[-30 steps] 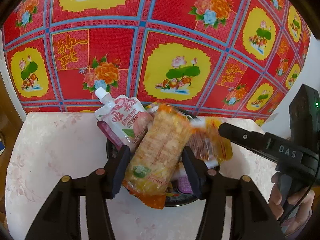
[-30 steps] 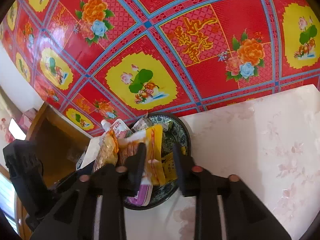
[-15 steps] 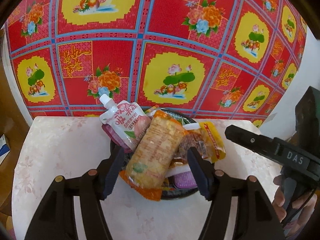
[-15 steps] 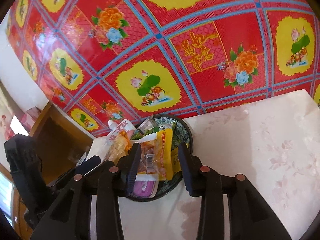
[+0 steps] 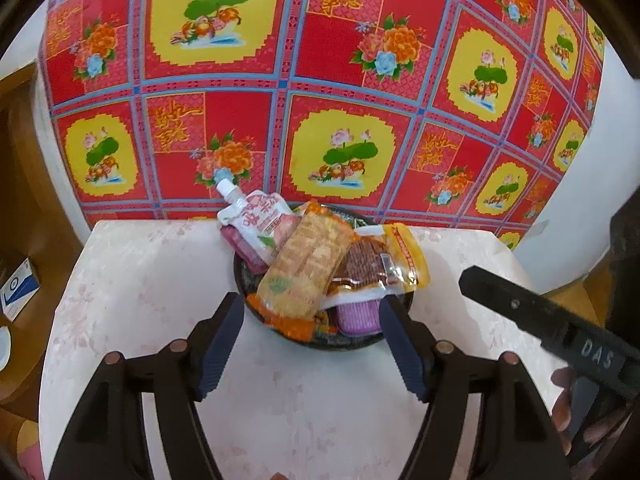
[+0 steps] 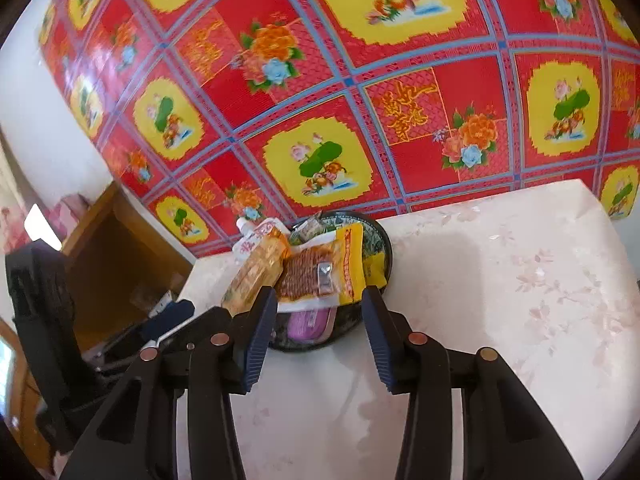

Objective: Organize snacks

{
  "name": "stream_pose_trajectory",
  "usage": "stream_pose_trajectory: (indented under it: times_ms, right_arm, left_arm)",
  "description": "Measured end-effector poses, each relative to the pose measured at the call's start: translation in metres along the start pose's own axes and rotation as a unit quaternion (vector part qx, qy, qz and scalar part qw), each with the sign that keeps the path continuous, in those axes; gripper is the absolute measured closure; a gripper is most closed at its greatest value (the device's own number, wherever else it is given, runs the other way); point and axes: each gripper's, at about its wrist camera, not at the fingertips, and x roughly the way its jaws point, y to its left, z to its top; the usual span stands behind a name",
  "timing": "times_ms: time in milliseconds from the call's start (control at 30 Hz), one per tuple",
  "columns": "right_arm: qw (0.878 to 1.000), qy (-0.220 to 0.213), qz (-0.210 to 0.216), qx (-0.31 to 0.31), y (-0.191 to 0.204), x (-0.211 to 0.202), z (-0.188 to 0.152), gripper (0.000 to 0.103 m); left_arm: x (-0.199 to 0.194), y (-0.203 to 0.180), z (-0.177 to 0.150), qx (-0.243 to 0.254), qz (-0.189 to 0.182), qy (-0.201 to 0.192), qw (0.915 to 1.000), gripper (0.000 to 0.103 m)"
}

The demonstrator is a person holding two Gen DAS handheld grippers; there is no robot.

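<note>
Left wrist view shows you the biggest thing first: the red and yellow floral cloth [image 5: 340, 80] hanging behind the table [image 5: 132, 300], whose pale flowered top fills the lower frame. At the table's far edge, just in front of the cloth, sits the dark bowl [image 5: 352, 343], heaped with snacks. On top lies the long orange wafer pack [image 5: 306, 268], slanting from the bowl's near rim up toward the back; to its left leans the white spouted drink pouch [image 5: 256, 216], and to its right lies the yellow-edged pack of brown strips [image 5: 384, 264]. A purple packet [image 5: 358, 314] peeks out beneath them at the near rim. Your left gripper [image 5: 312, 324] hovers just short of the bowl, its jaws opening wide and touching none of the snacks. Your right gripper [image 6: 318, 312] sits in much the same spot in its own view, jaws opening with nothing pinched between them, the bowl [image 6: 382, 240] lying beyond the tips. Deeper in the bowl there seem to be small green-wrapped pieces, though they are too buried to make out.
</note>
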Motion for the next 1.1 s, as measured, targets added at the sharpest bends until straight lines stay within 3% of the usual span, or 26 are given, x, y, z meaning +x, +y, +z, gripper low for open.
stream_pose_trajectory:
  times_ms: [567,1100]
  right_arm:
    - [0.997,0.009,-0.054,-0.045,0.011,-0.006,-0.044,0.056]
    - [0.997,0.025,-0.056,-0.047,0.012,0.003,-0.052,0.056]
  left_arm:
    - [0.004,0.004,-0.032,-0.009,0.015,0.038,0.9991,0.029]
    - [0.009,0.007,-0.037,-0.018,0.02,0.049,0.9984,0.029]
